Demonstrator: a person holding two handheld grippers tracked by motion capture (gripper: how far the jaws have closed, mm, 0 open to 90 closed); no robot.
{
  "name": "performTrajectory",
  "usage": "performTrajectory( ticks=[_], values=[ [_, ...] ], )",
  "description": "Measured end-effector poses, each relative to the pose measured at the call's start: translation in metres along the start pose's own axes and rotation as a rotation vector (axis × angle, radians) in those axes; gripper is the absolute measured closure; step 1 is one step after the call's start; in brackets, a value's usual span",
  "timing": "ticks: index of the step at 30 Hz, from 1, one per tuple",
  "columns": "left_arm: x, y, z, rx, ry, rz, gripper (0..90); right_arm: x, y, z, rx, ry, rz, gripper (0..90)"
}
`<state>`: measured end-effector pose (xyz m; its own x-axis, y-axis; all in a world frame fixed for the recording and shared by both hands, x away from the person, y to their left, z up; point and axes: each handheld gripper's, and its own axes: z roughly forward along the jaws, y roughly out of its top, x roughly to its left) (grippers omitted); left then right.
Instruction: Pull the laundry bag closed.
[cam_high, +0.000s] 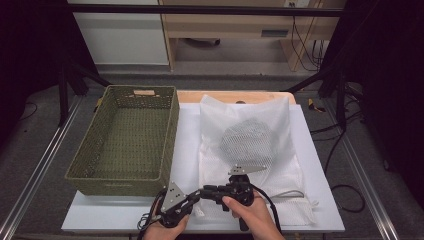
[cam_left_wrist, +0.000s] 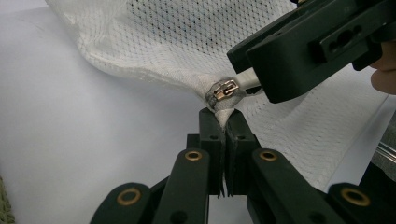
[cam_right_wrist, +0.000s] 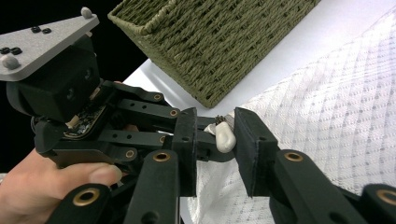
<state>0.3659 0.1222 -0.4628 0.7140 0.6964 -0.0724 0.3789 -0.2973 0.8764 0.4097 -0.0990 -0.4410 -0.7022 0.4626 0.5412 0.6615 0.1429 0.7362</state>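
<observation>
I have the white mesh bag lying flat on the white table, long axis running away from me, zipper corner nearest. My left gripper is clamped on the fabric just below the zipper slider. My right gripper stands partly open around the white pull tab, pads not pressing. The green basket borders the left; open table lies right.
</observation>
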Motion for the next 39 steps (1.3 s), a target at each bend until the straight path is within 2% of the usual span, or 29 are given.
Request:
performTrajectory(
  ticks=[10,24,39],
  values=[
    [-0.0006,0.0002,0.0003,-0.008,-0.004,0.006,87.5,-0.0019,-0.0014,-0.0004,0.001,-0.01,0.016,82.2],
    [-0.0018,0.0005,0.0014,-0.001,-0.001,0.019,87.3,-0.0017,-0.0023,0.0007,0.003,-0.028,0.007,81.1],
    [-0.0028,0.0009,0.0015,0.0,-0.005,0.006,88.0,-0.0019,-0.0021,-0.0019,0.002,-0.026,0.021,83.5]
  ],
)
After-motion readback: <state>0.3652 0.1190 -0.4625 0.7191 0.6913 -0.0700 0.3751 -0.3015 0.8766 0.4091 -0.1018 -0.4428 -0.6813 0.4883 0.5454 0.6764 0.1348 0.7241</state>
